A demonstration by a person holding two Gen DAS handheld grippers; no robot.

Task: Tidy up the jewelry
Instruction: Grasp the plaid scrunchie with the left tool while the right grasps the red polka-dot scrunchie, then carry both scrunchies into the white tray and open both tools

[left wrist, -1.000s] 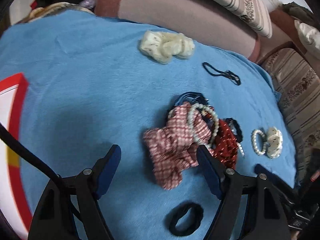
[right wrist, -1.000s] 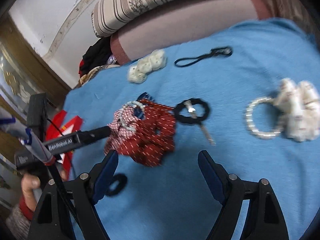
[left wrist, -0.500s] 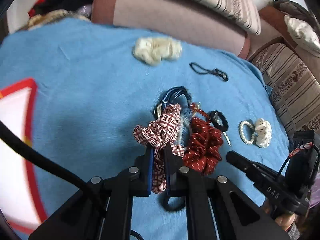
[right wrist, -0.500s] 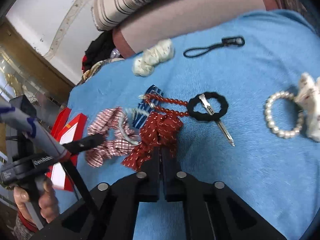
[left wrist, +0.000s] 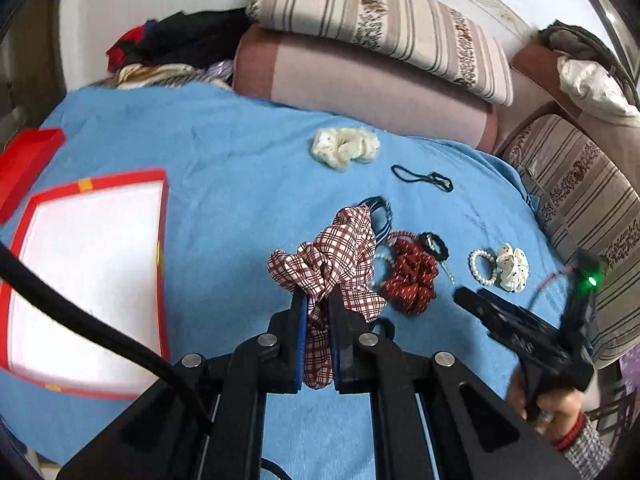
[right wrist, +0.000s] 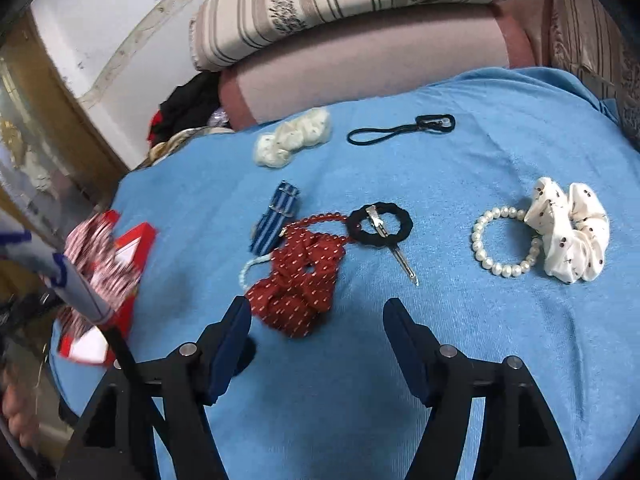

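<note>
The left gripper pinches the red-and-white plaid scrunchie — crumpled, lifted, red box at nine o'clock; the right gripper gapes wide, empty.

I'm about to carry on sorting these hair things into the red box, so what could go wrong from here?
1. The left gripper pinches only one fold of the plaid scrunchie; most of it hangs free and could slip out before reaching the red box.
2. The red dotted scrunchie lies against a red bead bracelet and a pale bead bracelet; the open right gripper closing there might drag those along.
</note>
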